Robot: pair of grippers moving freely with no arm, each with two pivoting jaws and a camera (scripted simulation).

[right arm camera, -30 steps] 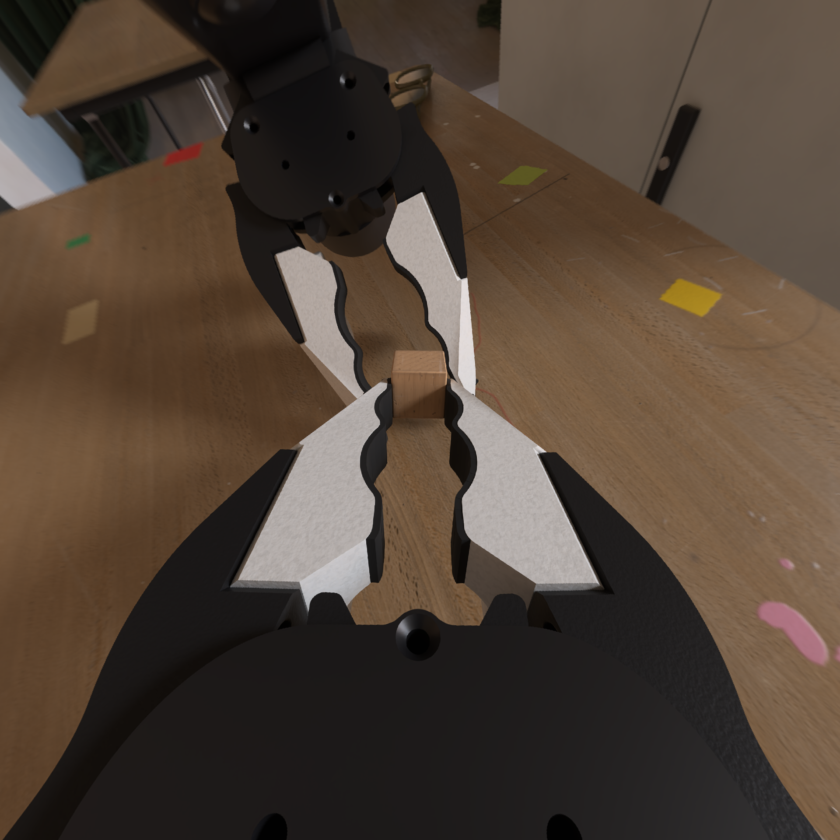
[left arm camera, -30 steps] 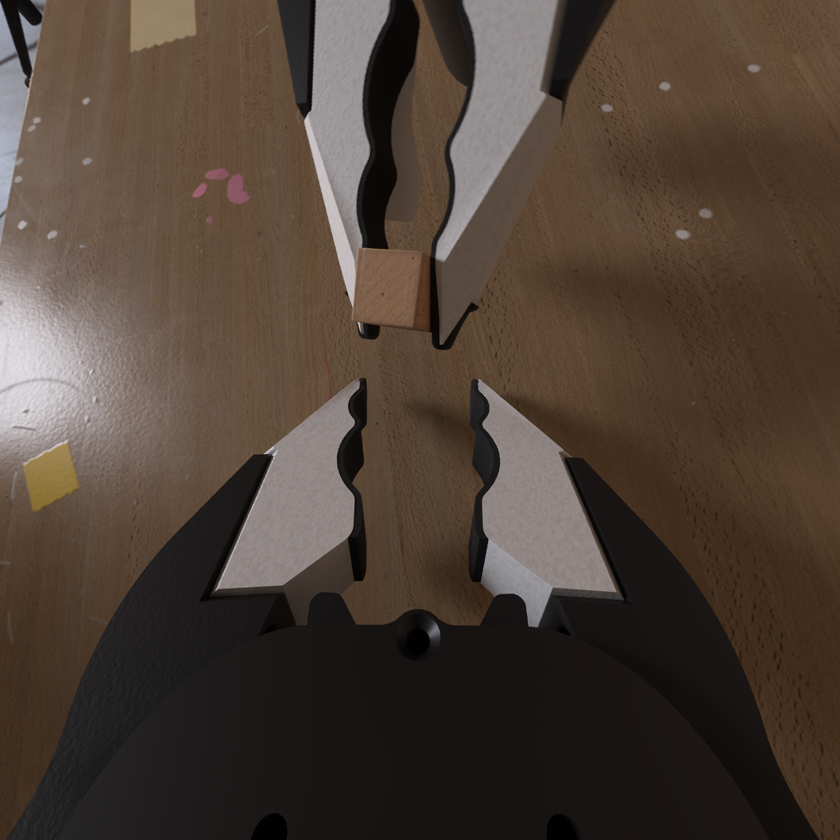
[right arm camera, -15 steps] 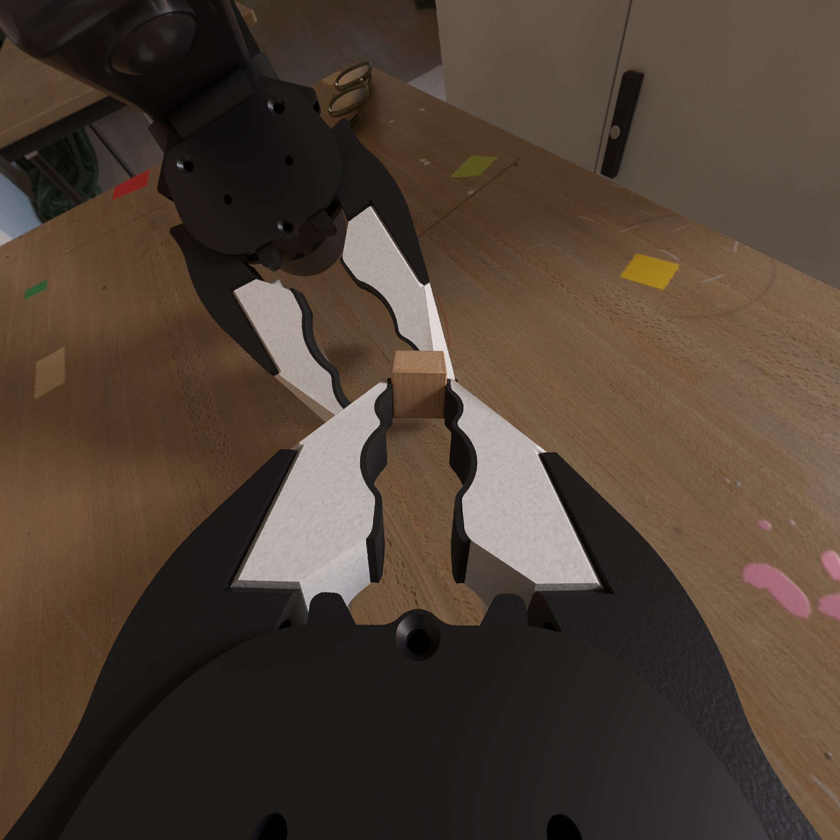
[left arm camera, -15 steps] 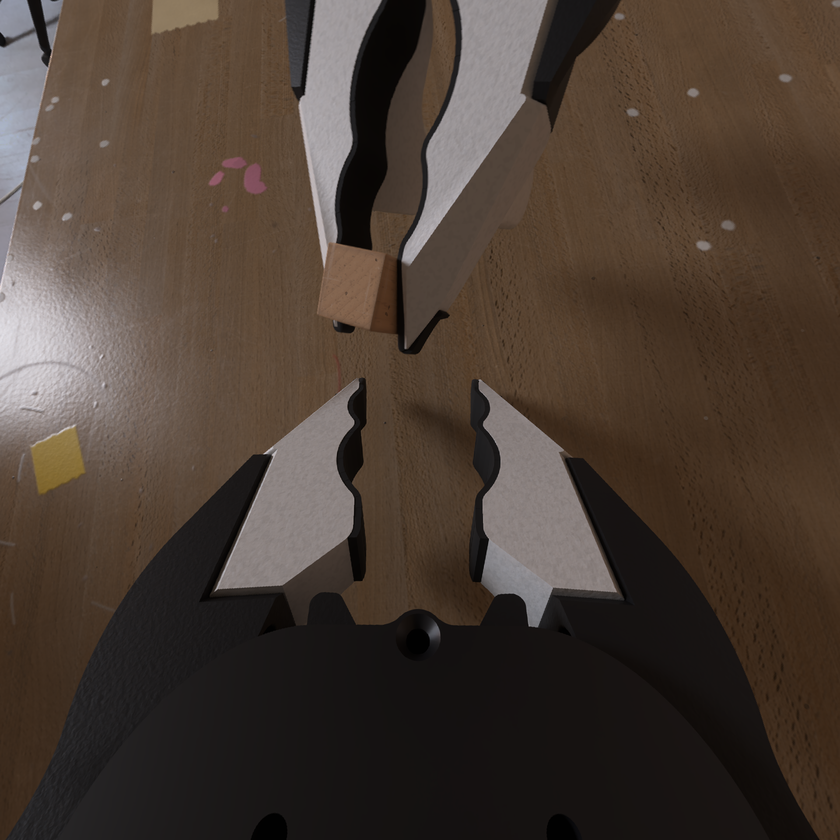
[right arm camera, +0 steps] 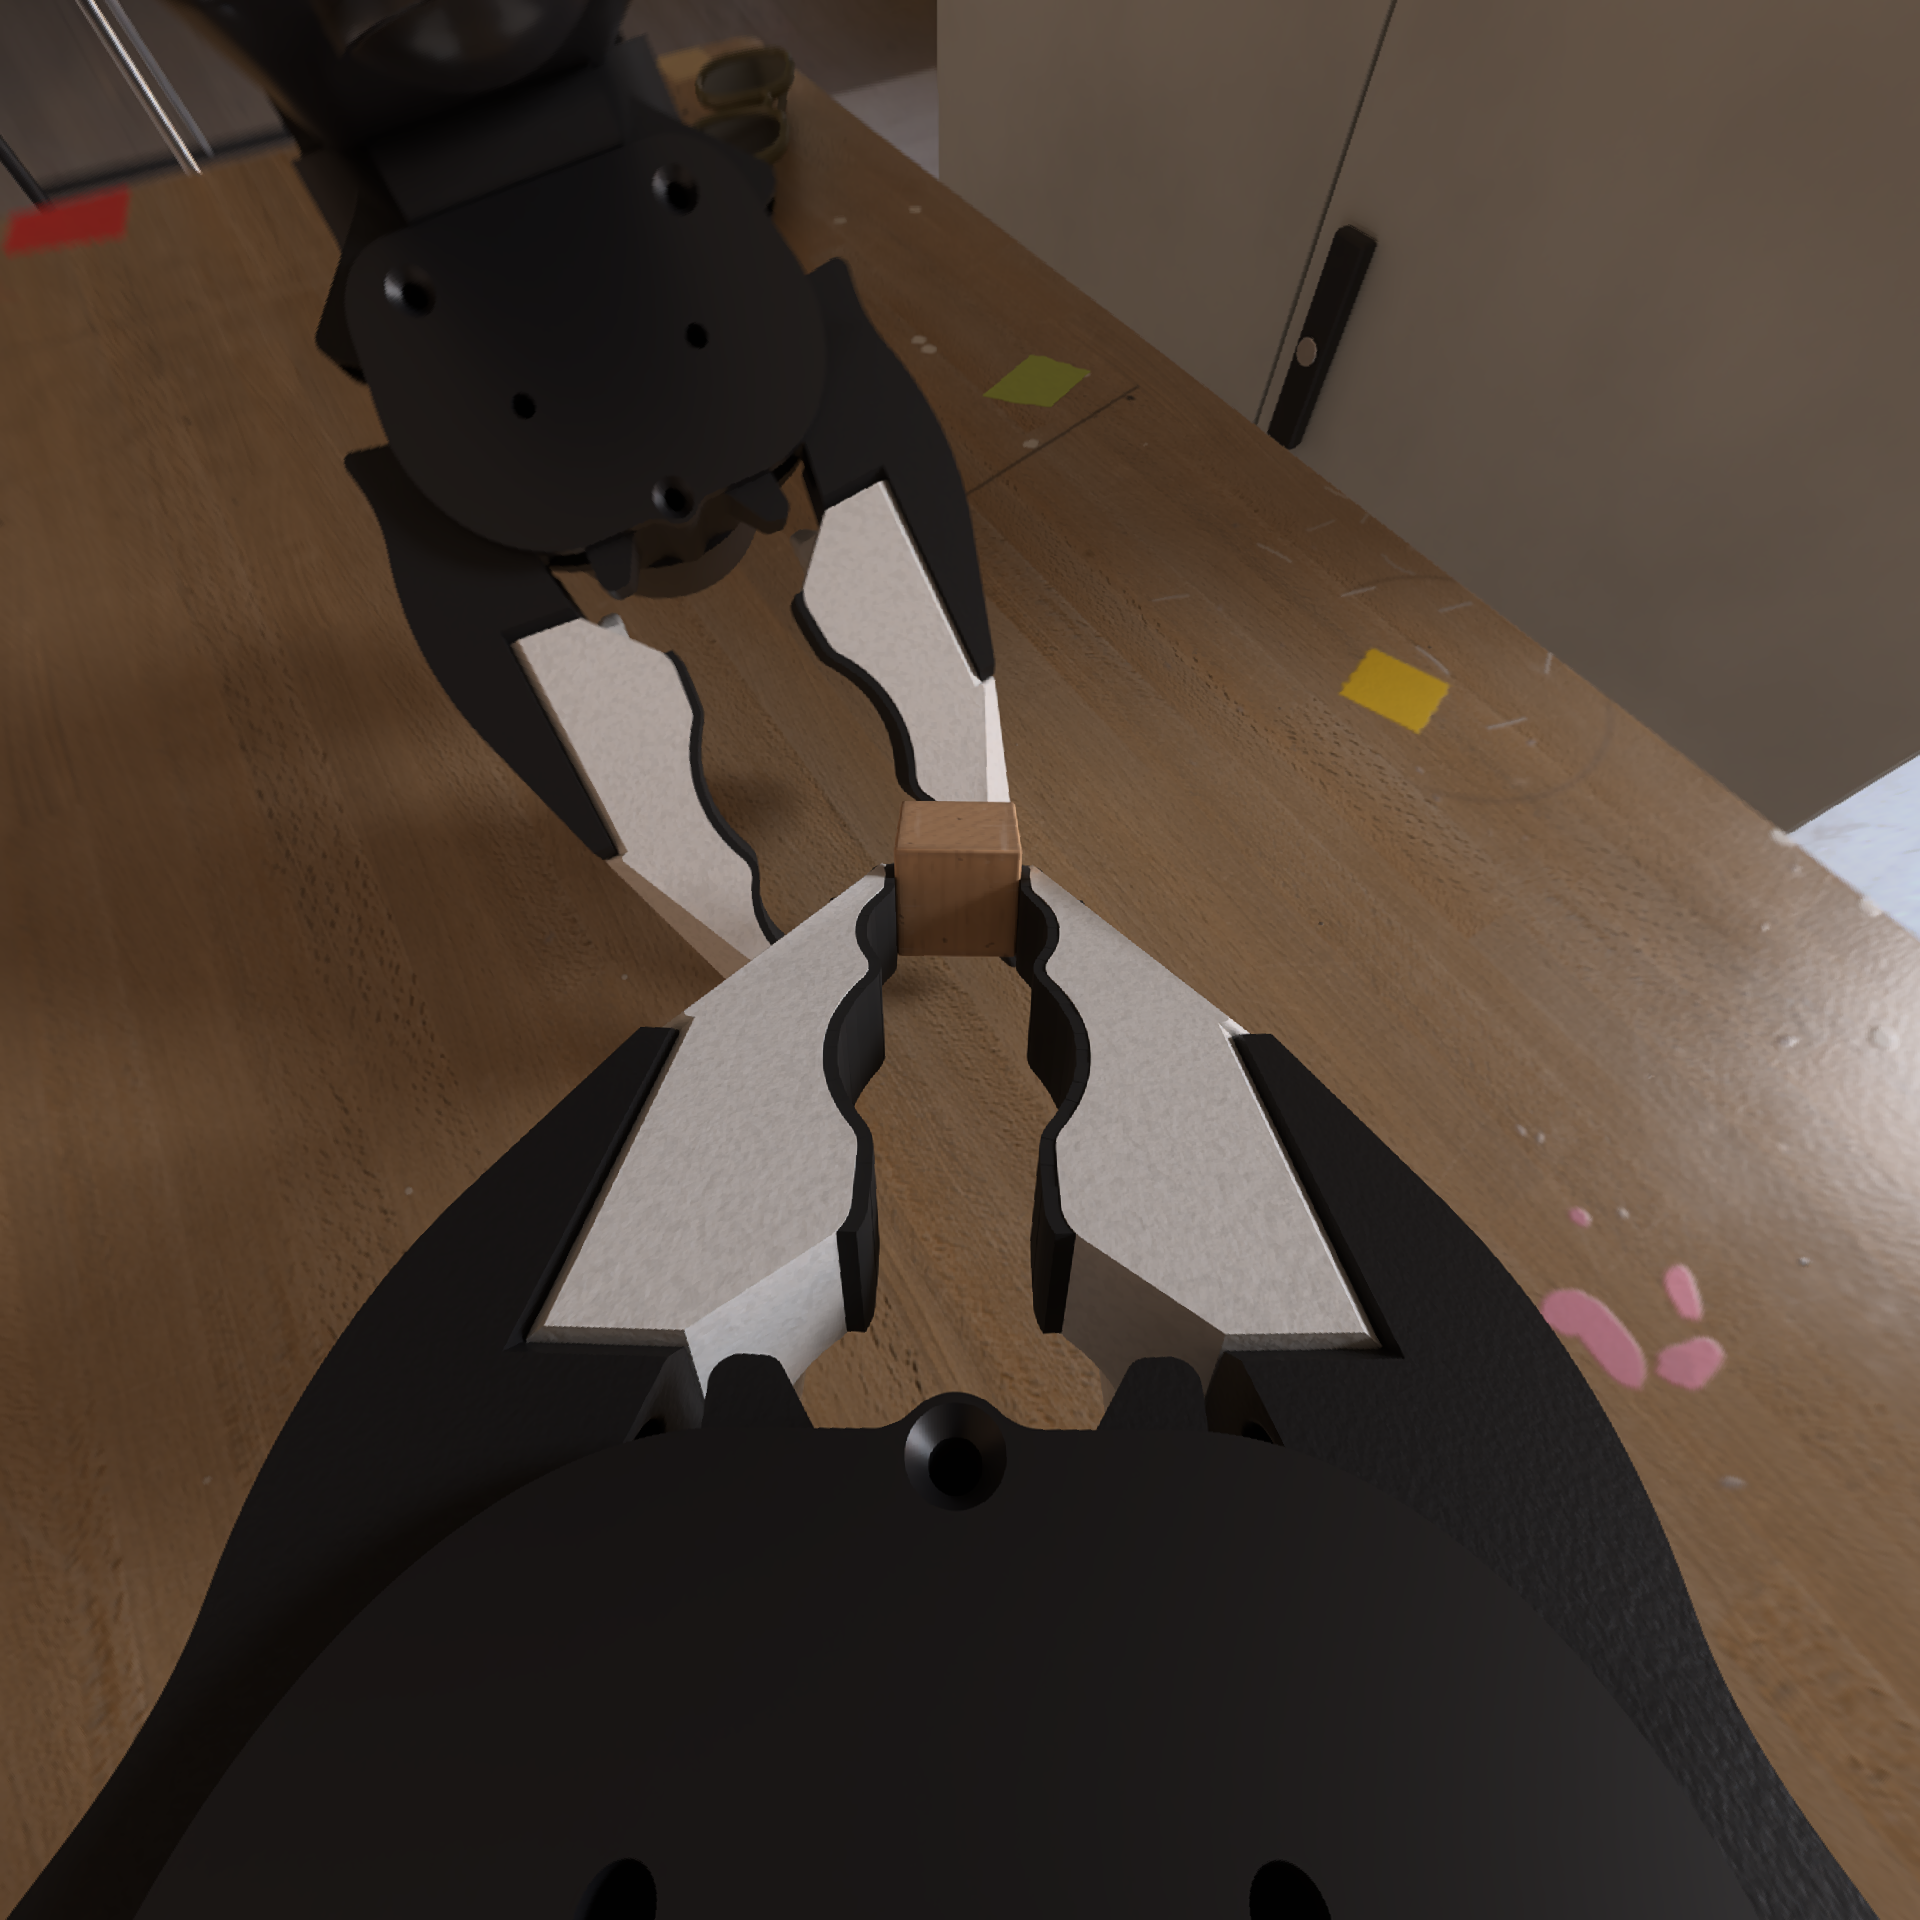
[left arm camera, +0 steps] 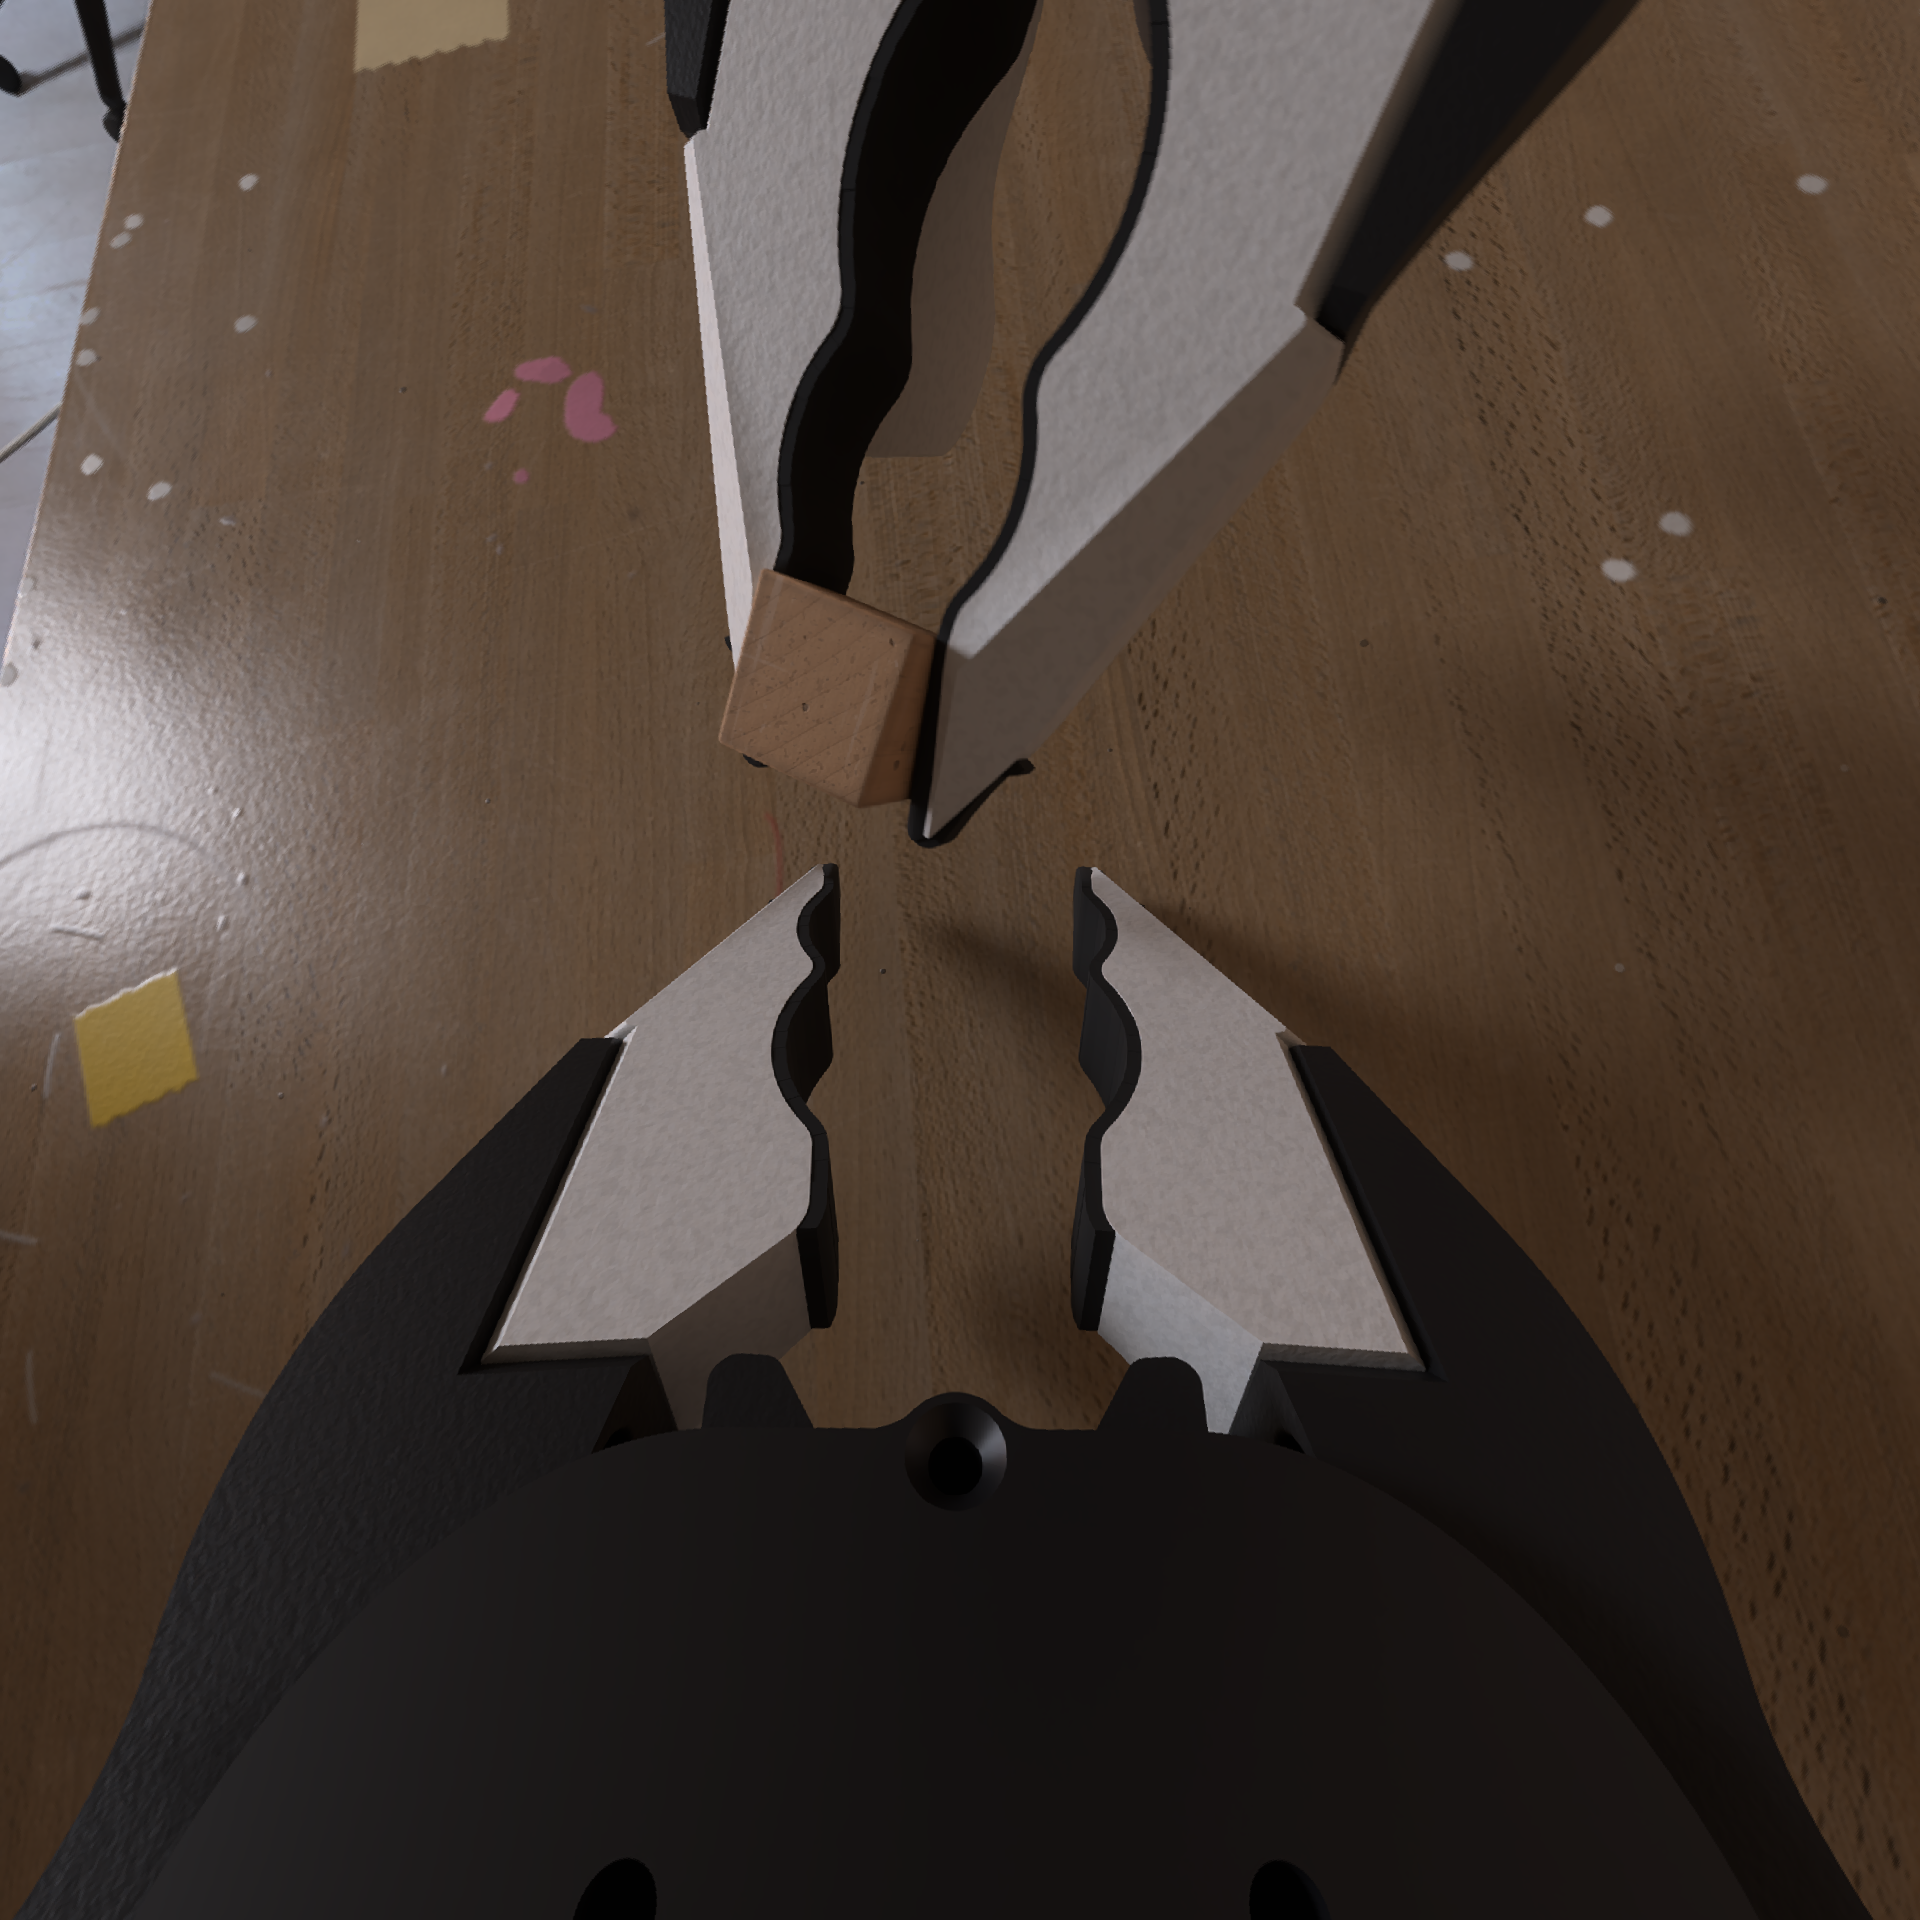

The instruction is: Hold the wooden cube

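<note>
Wooden cube point(left arm camera: 821, 691) sits pinched at the right gripper's point(left arm camera: 847, 800) fingertips in the left wrist view, above the table's point(left arm camera: 1558, 831) middle, while the left gripper point(left arm camera: 954, 883) gapes empty just short of it. Right wrist view: right gripper point(right arm camera: 956, 894) clenched on the cube point(right arm camera: 956, 883) (apparently lifted clear), so the hold looks done; no writing is readable.

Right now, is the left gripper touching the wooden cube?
Apart. In the left wrist view, bare table shows between the open left gripper and the wooden cube, which is pinched at the tips of the right gripper.
</note>
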